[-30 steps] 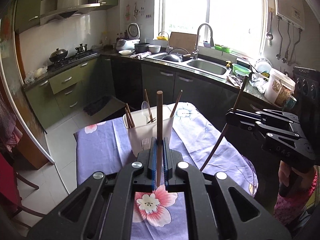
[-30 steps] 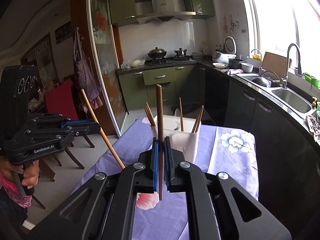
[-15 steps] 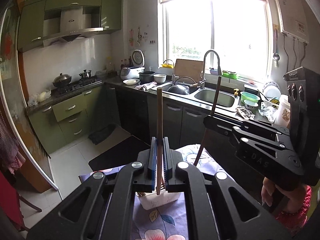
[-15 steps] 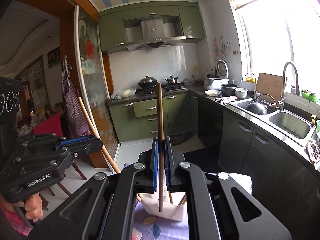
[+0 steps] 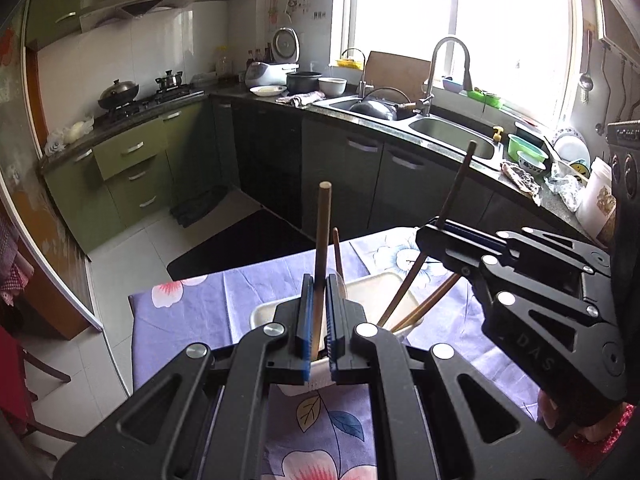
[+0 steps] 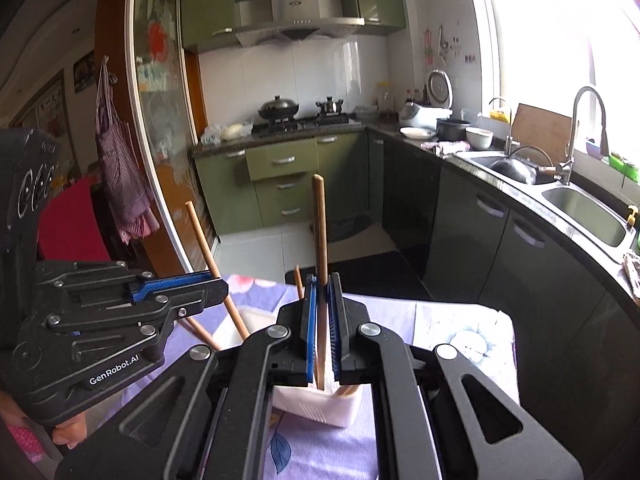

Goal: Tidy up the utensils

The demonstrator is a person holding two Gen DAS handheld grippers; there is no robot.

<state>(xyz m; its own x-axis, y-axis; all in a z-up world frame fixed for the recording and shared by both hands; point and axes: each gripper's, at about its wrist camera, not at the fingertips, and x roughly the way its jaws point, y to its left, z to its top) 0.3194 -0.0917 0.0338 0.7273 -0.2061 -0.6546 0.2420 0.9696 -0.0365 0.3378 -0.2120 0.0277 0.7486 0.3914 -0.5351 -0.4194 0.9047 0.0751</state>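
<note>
A white utensil holder (image 5: 376, 286) stands on the floral tablecloth, with several brown chopsticks in it; it also shows in the right wrist view (image 6: 320, 404). My left gripper (image 5: 318, 320) is shut on a brown chopstick (image 5: 322, 240), held upright with its lower end inside the holder. My right gripper (image 6: 322, 320) is shut on a darker chopstick (image 6: 320, 232), also upright with its lower end in the holder. The right gripper shows in the left wrist view (image 5: 436, 236), the left one in the right wrist view (image 6: 216, 284). Both hover just above the holder.
The purple floral tablecloth (image 5: 192, 312) covers a small table. Beyond it are dark and green cabinets (image 5: 132, 160), a stove with pots (image 5: 120, 92) and a double sink with tap (image 5: 448, 128). A glass sliding door (image 6: 160, 152) is on the left.
Both grippers tipped back down and came close over the holder. The chopstick ends now reach into the holder, where half a second ago they hung above it.
</note>
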